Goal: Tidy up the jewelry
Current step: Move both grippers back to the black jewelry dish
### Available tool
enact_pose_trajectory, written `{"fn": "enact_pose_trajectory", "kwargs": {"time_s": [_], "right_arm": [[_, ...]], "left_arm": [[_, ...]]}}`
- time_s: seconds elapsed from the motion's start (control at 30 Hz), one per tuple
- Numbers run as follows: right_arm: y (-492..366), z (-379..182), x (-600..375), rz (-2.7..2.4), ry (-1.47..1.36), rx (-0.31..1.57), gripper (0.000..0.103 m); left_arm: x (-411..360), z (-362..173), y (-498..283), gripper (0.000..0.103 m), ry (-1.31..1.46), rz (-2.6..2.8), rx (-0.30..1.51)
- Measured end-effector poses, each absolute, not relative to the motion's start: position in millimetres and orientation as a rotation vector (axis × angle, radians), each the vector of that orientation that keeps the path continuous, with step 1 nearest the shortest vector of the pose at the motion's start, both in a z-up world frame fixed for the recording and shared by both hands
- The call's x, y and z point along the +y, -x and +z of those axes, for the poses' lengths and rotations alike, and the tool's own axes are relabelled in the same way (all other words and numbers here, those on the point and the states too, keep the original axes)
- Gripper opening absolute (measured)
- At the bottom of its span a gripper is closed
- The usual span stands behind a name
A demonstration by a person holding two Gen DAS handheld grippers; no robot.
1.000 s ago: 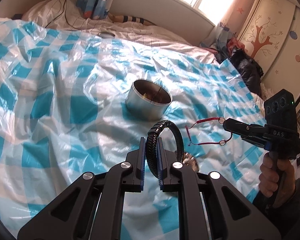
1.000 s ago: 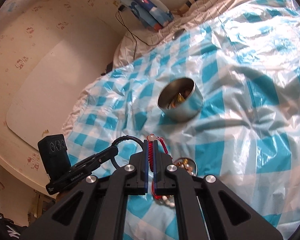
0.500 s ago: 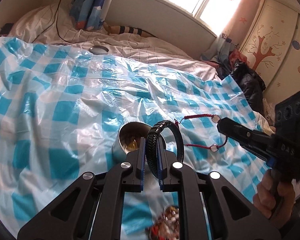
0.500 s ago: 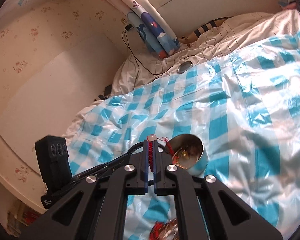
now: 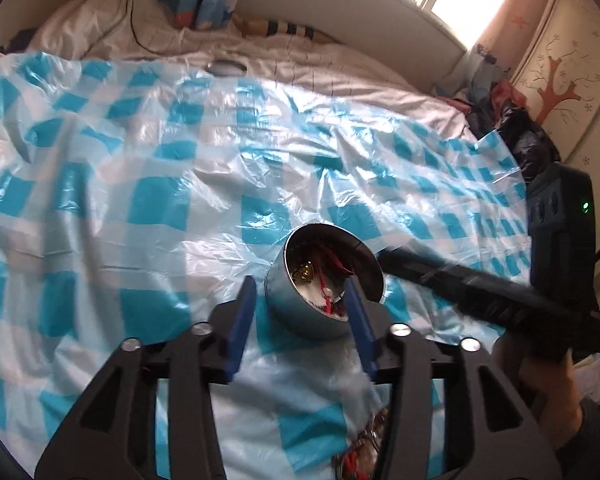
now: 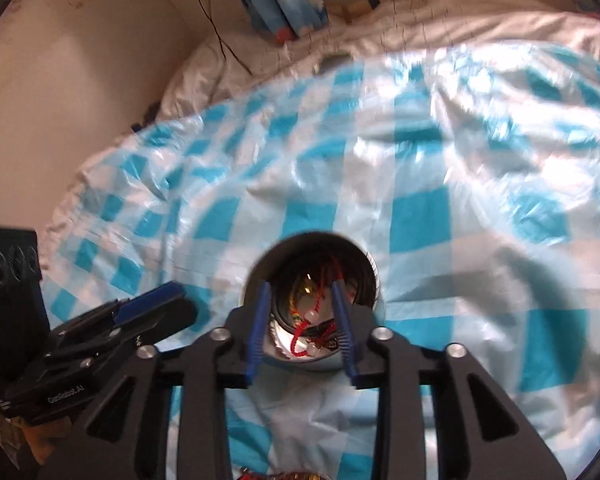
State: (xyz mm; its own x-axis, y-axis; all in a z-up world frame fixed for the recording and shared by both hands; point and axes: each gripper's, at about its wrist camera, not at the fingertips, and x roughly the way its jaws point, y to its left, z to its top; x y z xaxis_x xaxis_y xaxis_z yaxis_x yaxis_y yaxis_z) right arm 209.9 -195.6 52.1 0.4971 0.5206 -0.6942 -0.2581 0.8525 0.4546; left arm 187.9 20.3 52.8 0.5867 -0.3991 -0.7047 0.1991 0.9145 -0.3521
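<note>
A round metal tin stands on the blue-and-white checked plastic sheet. It shows in the right wrist view too. Inside lie a red string bracelet, a gold piece and dark jewelry. My left gripper is open and empty, its blue pads on either side of the tin. My right gripper is open and empty right above the tin's mouth. A small pile of jewelry lies on the sheet close to me.
The sheet covers a bed with white bedding behind it. A small round grey object lies at the sheet's far edge. A wardrobe with a tree design and dark clothes are at the right.
Both grippers have opened over the tin. The black braided bracelet has left my left gripper and the red string bracelet has left my right; the red one now lies in the tin.
</note>
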Motion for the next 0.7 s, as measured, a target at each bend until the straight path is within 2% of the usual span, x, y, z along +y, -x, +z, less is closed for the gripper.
{"fn": "enact_pose_trajectory", "kwargs": {"time_s": [0.17,0.33,0.5,0.63,0.67,0.7], "right_arm": [[-161.8,58.9,-219.3,0.488,-0.284,1.006,0.042],[-110.4,23.2,-233.8,0.491,-0.334,1.125,0.042],[-97.4,-10.7,-234.4,0.497,-0.419,1.222,0.041],[-97.0,-17.8,-229.3,0.507,-0.438,1.226,0.041],[-97.5,-19.3,-228.6,0.510,-0.445,1.225,0.039],[-98.5,-21.6,-227.8,0.516,-0.461,1.227,0.032]], "left_arm": [[20.7,47.5,-158.0,0.046,0.214,-0.399,0.921],[15.4,31.2,-119.4,0.048,0.184,-0.433,0.971],[2.5,22.2,-98.8,0.052,0.162,-0.468,0.990],[2.8,22.4,-95.2,0.055,0.157,-0.467,0.987],[3.8,22.6,-95.5,0.056,0.164,-0.467,0.987],[5.8,22.4,-96.0,0.056,0.173,-0.465,0.988]]}}
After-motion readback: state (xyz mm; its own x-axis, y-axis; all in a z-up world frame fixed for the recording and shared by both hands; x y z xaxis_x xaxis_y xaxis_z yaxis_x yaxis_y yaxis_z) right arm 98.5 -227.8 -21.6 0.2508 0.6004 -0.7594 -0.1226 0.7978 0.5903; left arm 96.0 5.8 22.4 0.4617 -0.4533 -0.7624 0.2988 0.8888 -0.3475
